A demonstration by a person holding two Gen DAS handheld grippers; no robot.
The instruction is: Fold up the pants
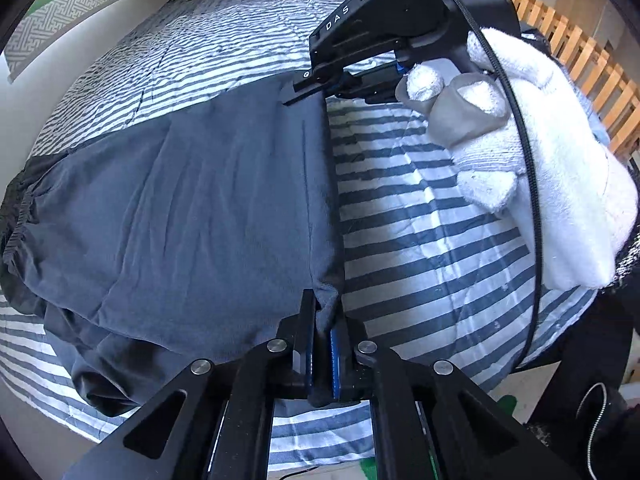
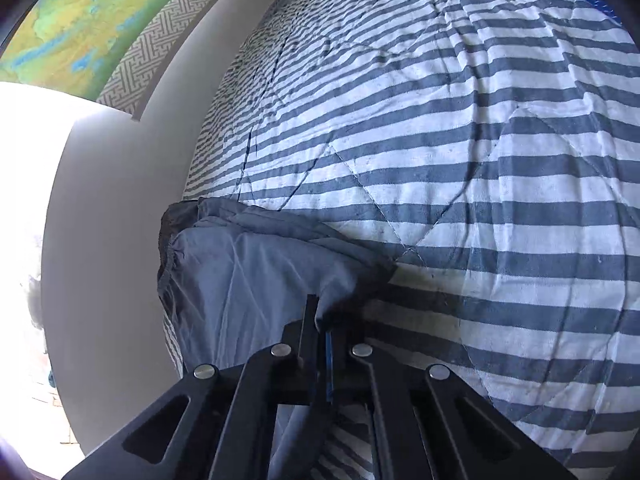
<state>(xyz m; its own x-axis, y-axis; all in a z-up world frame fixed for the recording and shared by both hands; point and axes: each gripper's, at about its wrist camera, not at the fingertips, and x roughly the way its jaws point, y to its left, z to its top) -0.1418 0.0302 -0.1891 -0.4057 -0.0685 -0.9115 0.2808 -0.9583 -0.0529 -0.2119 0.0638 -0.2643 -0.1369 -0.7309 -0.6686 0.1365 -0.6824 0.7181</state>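
Pants (image 1: pixel 192 208) on the striped bed (image 1: pixel 420 248) — left claw (image 1: pixel 324 344) and right claw (image 1: pixel 308 88) both clamp one hem; lift evenly, keeping that edge taut.

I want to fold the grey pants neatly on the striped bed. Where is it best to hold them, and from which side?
Grip the pants at the two corners of their straight edge, coming from the bare striped quilt side. That edge lies flat and free. Both the left gripper and right gripper are shut there.
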